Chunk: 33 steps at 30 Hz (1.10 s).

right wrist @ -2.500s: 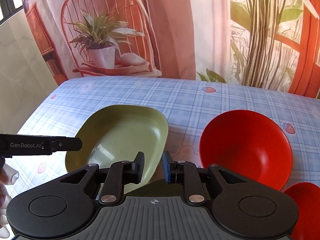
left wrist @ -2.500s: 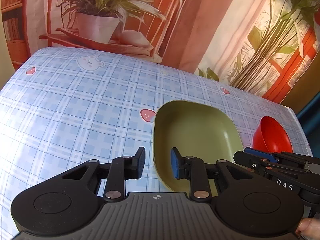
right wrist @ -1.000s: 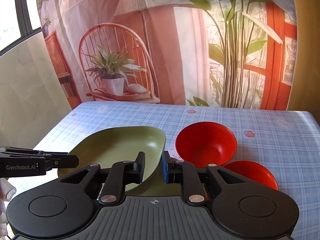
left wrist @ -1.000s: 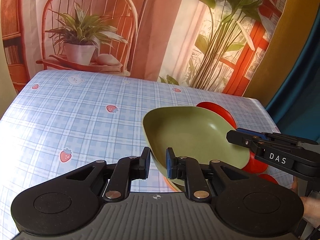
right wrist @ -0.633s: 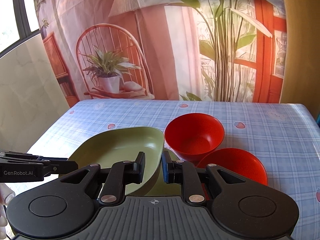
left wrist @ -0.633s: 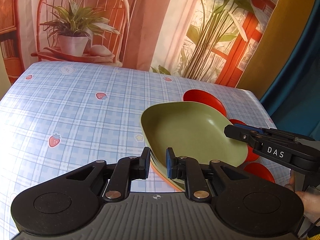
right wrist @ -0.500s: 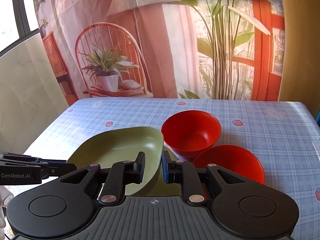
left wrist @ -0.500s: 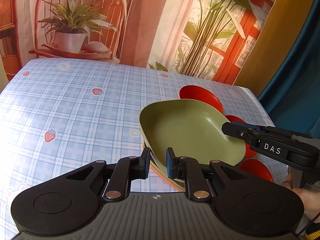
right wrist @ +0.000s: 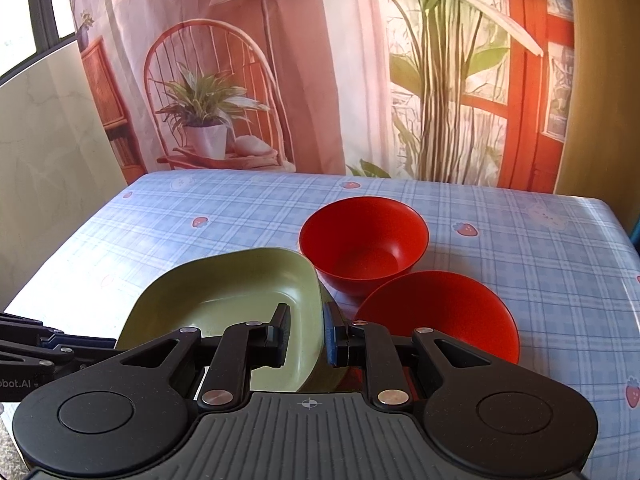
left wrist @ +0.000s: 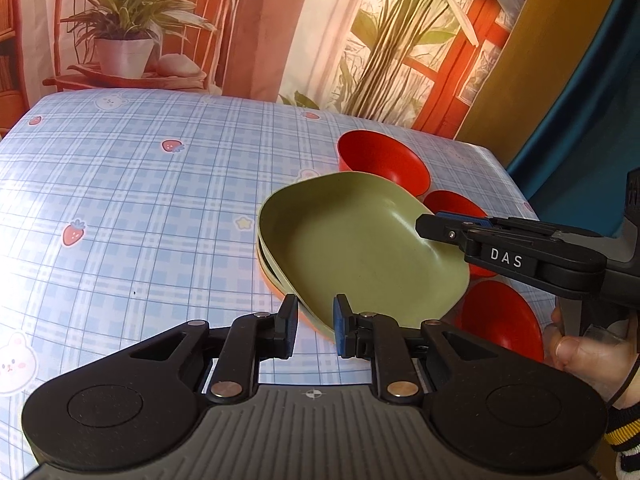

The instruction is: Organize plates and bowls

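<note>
A green squarish plate (left wrist: 360, 248) lies on top of a stack of plates on the blue checked tablecloth; a second green rim and an orange edge (left wrist: 276, 288) show beneath it. My left gripper (left wrist: 314, 326) is shut on the plate's near rim. My right gripper (right wrist: 304, 338) is shut on the opposite rim of the same plate (right wrist: 224, 300); it also shows in the left wrist view (left wrist: 444, 226). Red bowls stand beside the plate: a deep one (right wrist: 364, 240) behind, a second (right wrist: 440, 312) nearer, and another (left wrist: 500, 320) in the left wrist view.
The tablecloth (left wrist: 140, 208) stretches bare to the left and back. A printed backdrop (right wrist: 280, 80) hangs behind the table's far edge. The table's right edge (right wrist: 624, 232) runs close to the bowls.
Both grippers have carried the green plate down and set it onto the stacked plates next to the red bowls. Both stay shut on its rim.
</note>
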Available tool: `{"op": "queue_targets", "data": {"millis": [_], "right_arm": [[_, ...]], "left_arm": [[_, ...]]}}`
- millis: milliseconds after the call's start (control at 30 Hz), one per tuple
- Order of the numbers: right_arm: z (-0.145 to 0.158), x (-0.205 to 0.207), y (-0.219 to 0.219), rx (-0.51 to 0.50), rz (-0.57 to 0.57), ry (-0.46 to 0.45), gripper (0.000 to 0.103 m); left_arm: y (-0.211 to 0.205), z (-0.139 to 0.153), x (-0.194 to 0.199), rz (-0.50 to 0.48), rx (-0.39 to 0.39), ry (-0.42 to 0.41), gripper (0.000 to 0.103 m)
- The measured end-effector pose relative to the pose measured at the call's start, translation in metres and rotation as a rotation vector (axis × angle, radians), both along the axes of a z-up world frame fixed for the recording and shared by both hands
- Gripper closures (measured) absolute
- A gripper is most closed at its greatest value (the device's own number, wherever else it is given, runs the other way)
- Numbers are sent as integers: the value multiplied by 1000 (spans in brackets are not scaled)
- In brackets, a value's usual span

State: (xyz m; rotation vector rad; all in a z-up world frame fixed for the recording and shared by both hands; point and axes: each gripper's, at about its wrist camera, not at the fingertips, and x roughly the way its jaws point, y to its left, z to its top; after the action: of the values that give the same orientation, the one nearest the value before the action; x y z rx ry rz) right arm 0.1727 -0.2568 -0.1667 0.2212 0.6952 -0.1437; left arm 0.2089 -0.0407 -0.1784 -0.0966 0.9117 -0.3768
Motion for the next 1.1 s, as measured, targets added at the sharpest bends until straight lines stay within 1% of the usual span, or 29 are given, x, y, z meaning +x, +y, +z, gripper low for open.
{"op": "queue_targets", "data": {"millis": [133,500,633,833,933,1100], "right_arm": [[-4,10,2,-42,25,20,86],[-12,31,-2,-89,53,67,86],[-15,33,-4,-87,41,72,86],[-16,31,-5,-85,30,65,83],[-14,29,-4,-88,25,61,79],[-10,26,-3,-92,26,52,80]], "left_arm": [[-1,-3,0,-3,-4,10,83],[-5,-7,3,-17,-31,27,80],[-8,-9,5,-22,-32,33,80],[-8,-9,5,-24,-25,25,81],[-8,-8,3,-30,-27,19,81],[-9,-7,2,-37,-24,15,81]]}}
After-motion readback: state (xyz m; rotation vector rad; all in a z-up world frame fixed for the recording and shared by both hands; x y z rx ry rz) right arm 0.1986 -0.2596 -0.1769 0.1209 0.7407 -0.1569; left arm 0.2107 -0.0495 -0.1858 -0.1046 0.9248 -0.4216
